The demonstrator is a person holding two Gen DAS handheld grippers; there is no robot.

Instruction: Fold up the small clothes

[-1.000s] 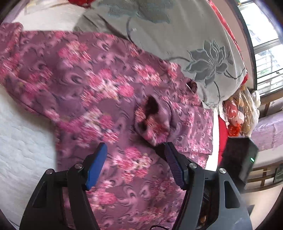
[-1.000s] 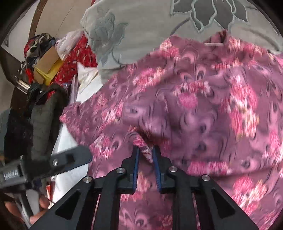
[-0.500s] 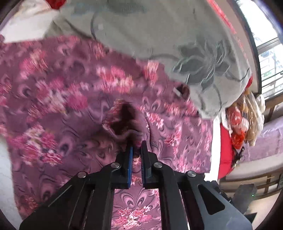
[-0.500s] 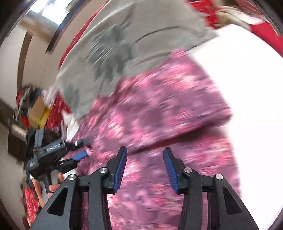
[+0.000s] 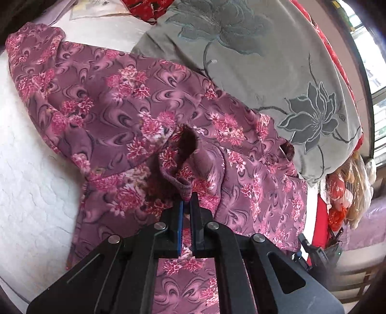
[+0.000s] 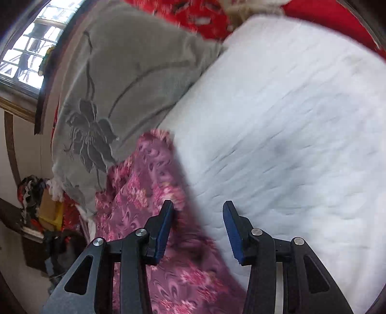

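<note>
A purple garment with pink flowers (image 5: 125,113) lies spread on a white quilted bed (image 5: 29,188). My left gripper (image 5: 187,201) is shut on the cuff of a sleeve (image 5: 179,169) that is folded over the garment's middle. In the right wrist view the same garment (image 6: 154,183) fills the lower left, its edge running beside the white mattress (image 6: 289,135). My right gripper (image 6: 198,212) hovers over that edge with its jaws closing; the pads stand apart and press on nothing.
A grey blanket with a flower pattern (image 5: 277,67) lies along the garment's far side and partly under it. Red cloth (image 6: 197,17) lies beyond it. Bags and clutter (image 5: 349,190) stand off the bed's end, near a window (image 6: 26,48).
My left gripper closed on the sleeve cuff and holds it. My right gripper let go of the garment, opened, and swung across to the garment's edge by the bare mattress.
</note>
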